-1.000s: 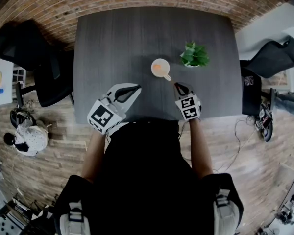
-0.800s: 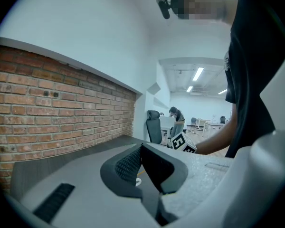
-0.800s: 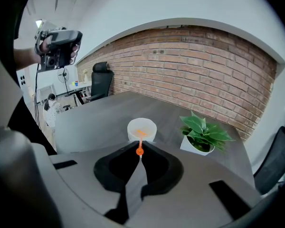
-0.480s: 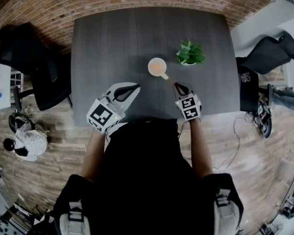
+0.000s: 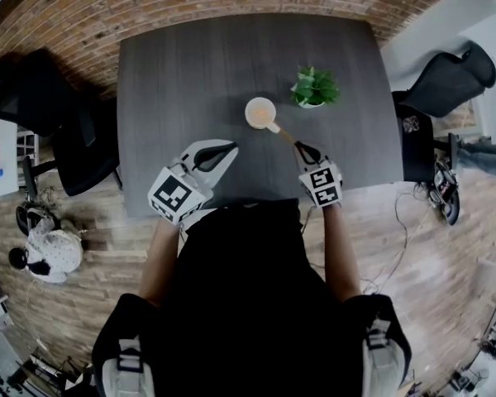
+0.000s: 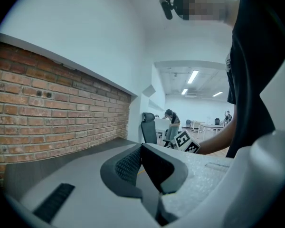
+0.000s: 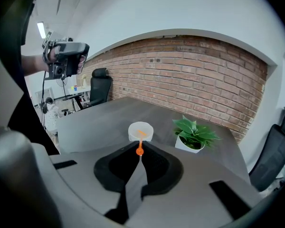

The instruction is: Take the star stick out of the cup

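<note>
A white cup (image 5: 260,112) stands on the dark table (image 5: 182,64), with an orange star stick (image 5: 285,134) slanting out of it toward me. In the right gripper view the stick (image 7: 140,145) runs from inside the cup (image 7: 140,130) down to the jaw tips. My right gripper (image 5: 299,146) (image 7: 139,153) is shut on the stick's near end, a short way in front of the cup. The star end is hidden in the cup. My left gripper (image 5: 229,148) (image 6: 141,148) rests to the left near the table's front edge, shut and holding nothing.
A small potted plant (image 5: 314,87) (image 7: 194,134) stands just right of the cup. Black office chairs (image 5: 41,98) (image 5: 446,77) sit at both sides of the table. A brick wall (image 7: 199,70) runs behind the far edge.
My right gripper has drawn slightly back from the cup with the stick's end, so more stick shows between them. The head view shifted a little. The left gripper has not moved.
</note>
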A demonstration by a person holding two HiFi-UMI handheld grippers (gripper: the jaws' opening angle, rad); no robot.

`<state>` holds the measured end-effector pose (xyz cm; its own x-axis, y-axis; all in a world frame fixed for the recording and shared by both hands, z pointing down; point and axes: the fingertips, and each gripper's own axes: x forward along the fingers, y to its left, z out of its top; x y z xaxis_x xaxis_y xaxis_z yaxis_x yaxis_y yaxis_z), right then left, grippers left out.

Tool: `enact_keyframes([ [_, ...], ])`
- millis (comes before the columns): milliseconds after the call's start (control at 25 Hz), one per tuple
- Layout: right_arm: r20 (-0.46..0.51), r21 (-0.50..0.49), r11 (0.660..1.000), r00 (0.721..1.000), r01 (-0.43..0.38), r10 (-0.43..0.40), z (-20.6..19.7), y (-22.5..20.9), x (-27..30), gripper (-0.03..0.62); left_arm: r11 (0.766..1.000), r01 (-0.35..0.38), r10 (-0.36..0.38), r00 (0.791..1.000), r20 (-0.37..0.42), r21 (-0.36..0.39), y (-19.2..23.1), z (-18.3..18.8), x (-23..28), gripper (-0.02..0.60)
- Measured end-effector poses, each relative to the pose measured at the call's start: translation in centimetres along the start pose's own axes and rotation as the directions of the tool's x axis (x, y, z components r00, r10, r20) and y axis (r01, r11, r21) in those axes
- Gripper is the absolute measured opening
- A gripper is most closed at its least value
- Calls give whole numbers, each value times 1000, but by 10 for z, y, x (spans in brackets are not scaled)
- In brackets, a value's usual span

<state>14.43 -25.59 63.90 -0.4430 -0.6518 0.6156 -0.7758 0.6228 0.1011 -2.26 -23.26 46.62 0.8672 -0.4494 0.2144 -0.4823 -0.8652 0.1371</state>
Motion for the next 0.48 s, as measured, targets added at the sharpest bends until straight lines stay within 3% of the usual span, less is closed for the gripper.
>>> enact_keyframes([
  [480,75,51,999,997,-4,0,9,-2,-23,14,1000,26,-26,1000,0,9,-9,-3,3,2],
])
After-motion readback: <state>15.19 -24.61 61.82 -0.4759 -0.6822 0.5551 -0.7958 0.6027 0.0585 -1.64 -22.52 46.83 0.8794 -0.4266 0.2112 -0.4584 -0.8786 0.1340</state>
